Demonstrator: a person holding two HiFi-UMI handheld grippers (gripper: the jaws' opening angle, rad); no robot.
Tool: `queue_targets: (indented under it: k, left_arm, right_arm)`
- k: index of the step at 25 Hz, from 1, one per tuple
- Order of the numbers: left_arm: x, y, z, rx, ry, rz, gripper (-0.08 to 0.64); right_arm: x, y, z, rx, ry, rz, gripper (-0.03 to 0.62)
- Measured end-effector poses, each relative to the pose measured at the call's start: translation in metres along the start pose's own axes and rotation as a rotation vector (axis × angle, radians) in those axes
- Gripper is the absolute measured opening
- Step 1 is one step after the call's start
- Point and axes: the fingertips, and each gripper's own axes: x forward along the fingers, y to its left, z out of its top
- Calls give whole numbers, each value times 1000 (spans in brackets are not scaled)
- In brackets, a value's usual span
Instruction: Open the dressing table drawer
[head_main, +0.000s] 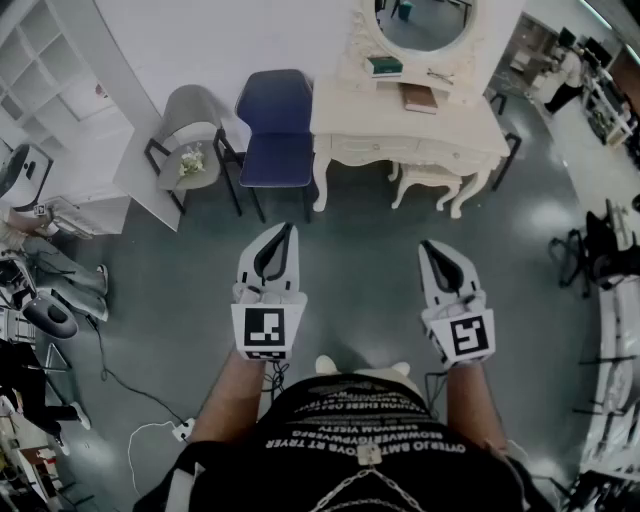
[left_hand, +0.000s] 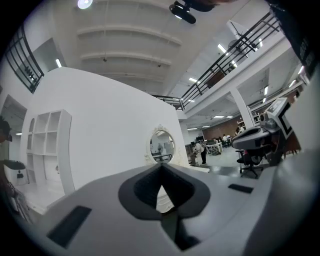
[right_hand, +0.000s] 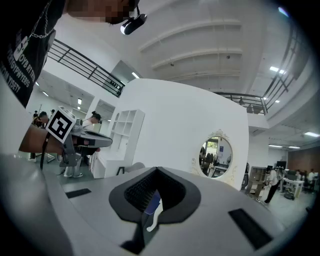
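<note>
The cream dressing table (head_main: 345, 112) stands against the white wall at the top of the head view, an oval mirror (head_main: 425, 22) above it. Two drawers (head_main: 365, 150) in its front are closed. A matching stool (head_main: 430, 178) is tucked under it. Both grippers are held level over the grey floor, well short of the table. My left gripper (head_main: 288, 232) is shut with nothing in it. My right gripper (head_main: 430, 247) also has its jaws together and empty. The mirror (left_hand: 162, 145) shows far ahead of the left gripper (left_hand: 161, 166), and the mirror (right_hand: 216, 156) also shows beyond the right gripper (right_hand: 157, 169).
A blue chair (head_main: 275, 130) and a grey chair (head_main: 190, 140) stand left of the table. Books (head_main: 420, 97) lie on the tabletop. A white shelf unit (head_main: 50, 60) is at far left, office chairs (head_main: 600, 250) at right. A cable (head_main: 140, 400) trails across the floor.
</note>
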Motion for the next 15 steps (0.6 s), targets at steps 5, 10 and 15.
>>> queue_targets:
  k: [5, 10, 15]
  left_arm:
    - [1, -1, -13, 13, 24, -12, 2]
    - [-12, -3, -4, 3, -25, -9, 2]
    - [-23, -6, 7, -48, -79, -29, 2]
  right_arm:
    - [-4, 1, 1, -2, 1, -9, 2]
    - [-11, -2, 0, 18, 1, -43, 2]
    - [-15, -8, -1, 10, 32, -89, 2]
